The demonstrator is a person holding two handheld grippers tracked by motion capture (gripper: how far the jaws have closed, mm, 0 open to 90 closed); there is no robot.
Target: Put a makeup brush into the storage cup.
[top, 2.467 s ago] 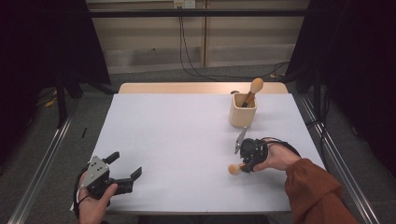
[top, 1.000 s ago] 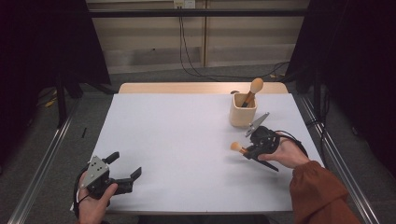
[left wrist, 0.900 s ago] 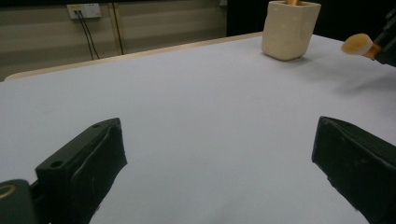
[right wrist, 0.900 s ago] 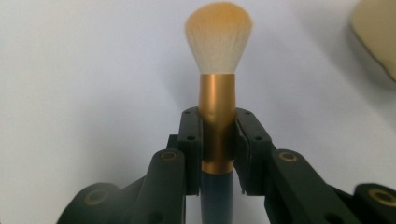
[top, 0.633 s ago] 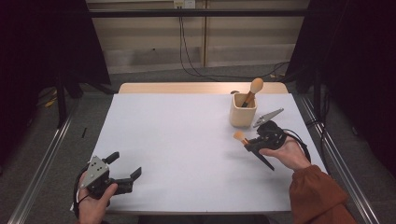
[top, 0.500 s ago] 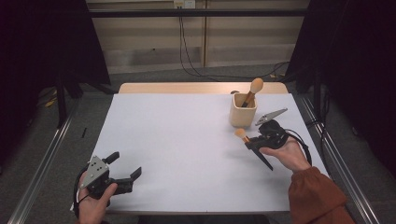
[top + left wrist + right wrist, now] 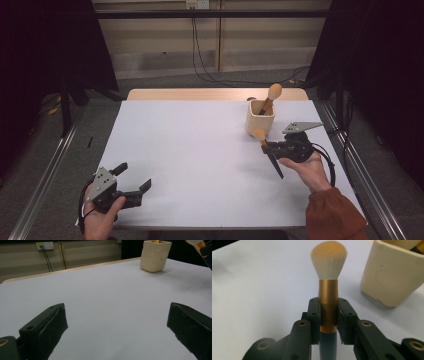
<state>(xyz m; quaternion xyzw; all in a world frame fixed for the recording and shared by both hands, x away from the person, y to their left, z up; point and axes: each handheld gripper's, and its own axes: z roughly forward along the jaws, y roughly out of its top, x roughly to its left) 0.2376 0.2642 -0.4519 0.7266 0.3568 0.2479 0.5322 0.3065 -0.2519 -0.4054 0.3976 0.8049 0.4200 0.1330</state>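
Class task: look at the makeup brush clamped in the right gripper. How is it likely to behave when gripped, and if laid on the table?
The makeup brush probably stays stiff along its handle, since the right gripper clamps its gold ferrule without visible bending. The smooth metal ferrule may slip a little. Its fluffy bristles would likely squash easily, and the round handle could roll on the flat table.

Brush (image 7: pixel 265 145) in right tongs (image 7: pixel 274 148)

Right tongs (image 7: pixel 328 312) clamped, left tongs (image 7: pixel 134 182) agape
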